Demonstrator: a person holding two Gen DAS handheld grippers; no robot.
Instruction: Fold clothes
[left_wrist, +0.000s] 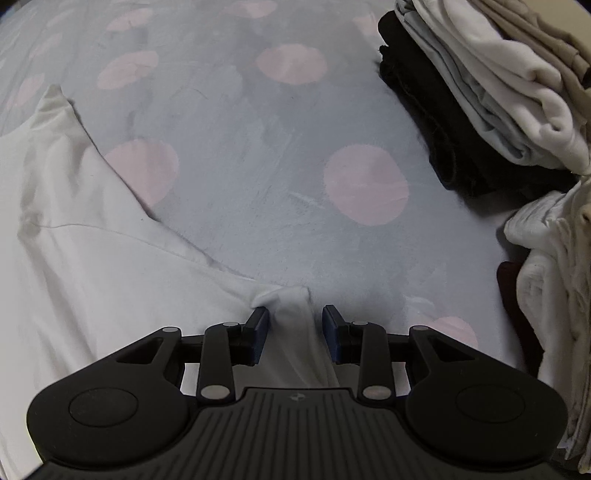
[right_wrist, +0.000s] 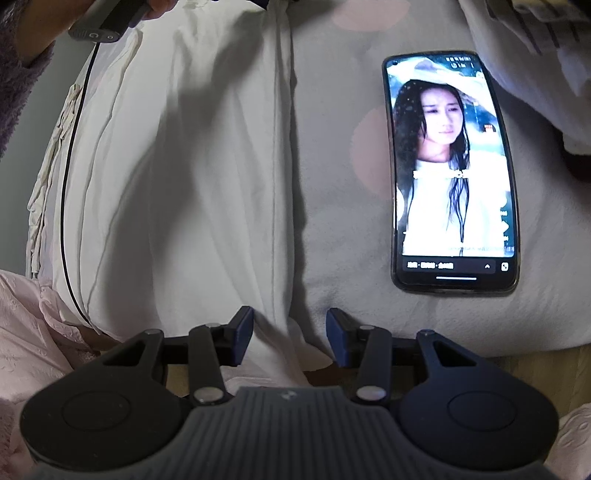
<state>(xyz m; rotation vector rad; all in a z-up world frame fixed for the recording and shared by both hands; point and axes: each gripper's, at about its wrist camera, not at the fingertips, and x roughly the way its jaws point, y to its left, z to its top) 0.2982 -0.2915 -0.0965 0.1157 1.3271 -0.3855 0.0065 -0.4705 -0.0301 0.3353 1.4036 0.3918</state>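
Open left tongs (left_wrist: 294, 317), white garment (left_wrist: 92, 258) corner between

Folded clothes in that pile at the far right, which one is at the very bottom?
The black garment. It lies directly on the spotted bedsheet, with the pale grey, white and beige pieces stacked on top of it.

A white garment (left_wrist: 74, 258) fills the lower left of the left wrist view on a pale blue-grey blanket (left_wrist: 240, 166) patterned with pink dots, while the folded stack (left_wrist: 480, 103) at upper right runs black, light grey, white and beige.
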